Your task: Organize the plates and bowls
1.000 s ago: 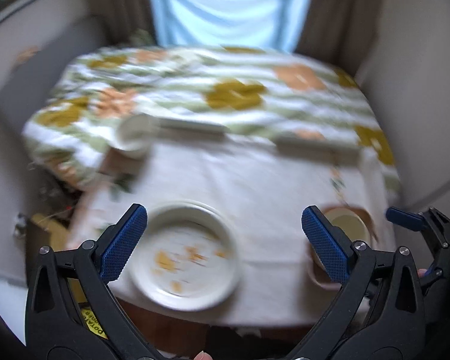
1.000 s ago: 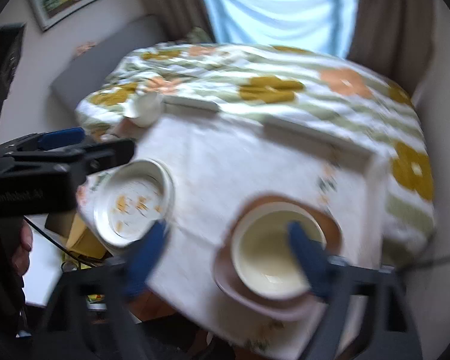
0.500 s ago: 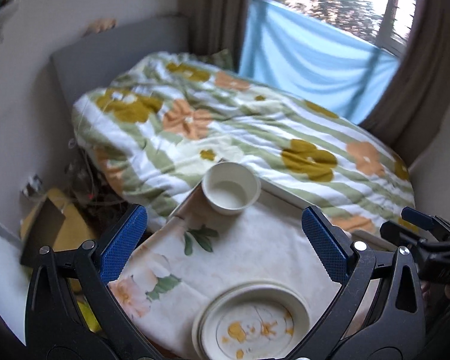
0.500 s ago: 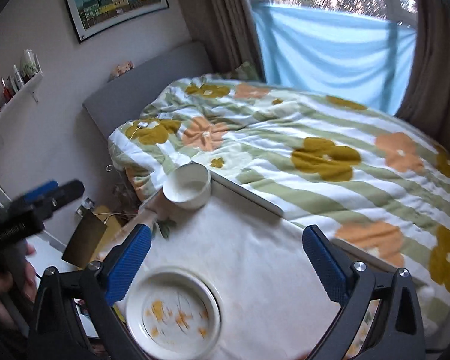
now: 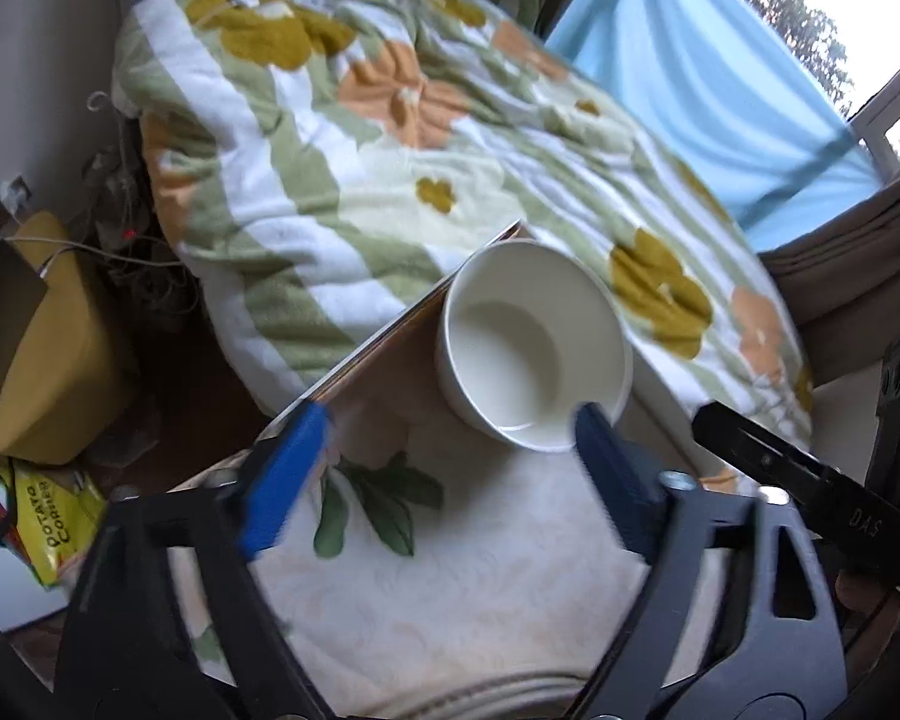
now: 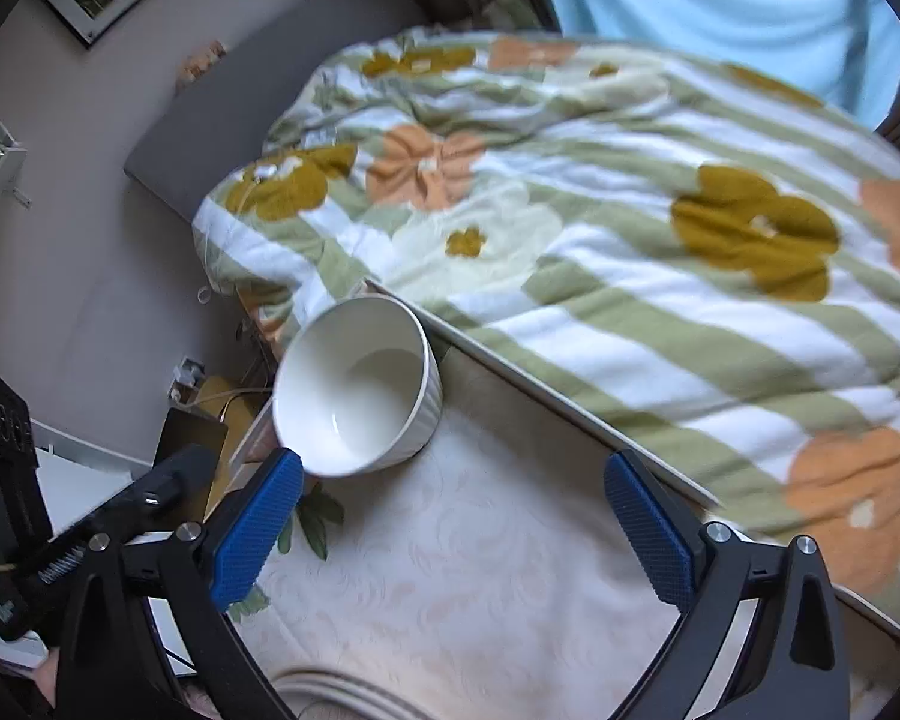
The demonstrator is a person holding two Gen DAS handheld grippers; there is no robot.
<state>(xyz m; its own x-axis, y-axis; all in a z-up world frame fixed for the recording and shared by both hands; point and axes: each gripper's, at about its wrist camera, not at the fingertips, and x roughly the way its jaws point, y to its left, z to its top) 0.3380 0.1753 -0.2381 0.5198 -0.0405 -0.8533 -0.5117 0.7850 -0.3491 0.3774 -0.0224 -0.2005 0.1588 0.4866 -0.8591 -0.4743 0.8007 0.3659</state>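
Note:
A white ribbed bowl (image 5: pixel 531 354) stands empty at the far left corner of the cloth-covered table (image 5: pixel 462 588); it also shows in the right wrist view (image 6: pixel 360 390). My left gripper (image 5: pixel 444 480) is open and empty, its right finger close to the bowl's near rim. My right gripper (image 6: pixel 450 528) is open and empty, just short of the bowl, its left finger near the rim. The rim of a plate (image 5: pixel 480 699) shows at the bottom edge, also in the right wrist view (image 6: pixel 342 693).
A bed with a flowered quilt (image 5: pixel 390 120) lies right behind the table. On the floor to the left are a yellow box (image 5: pixel 48 360), cables and a snack bag (image 5: pixel 48 522). The table's far edge (image 6: pixel 570 408) runs beside the quilt.
Both grippers have moved forward and to the left toward the white bowl, which now looks much larger. The plate has slipped to the bottom edge of both views.

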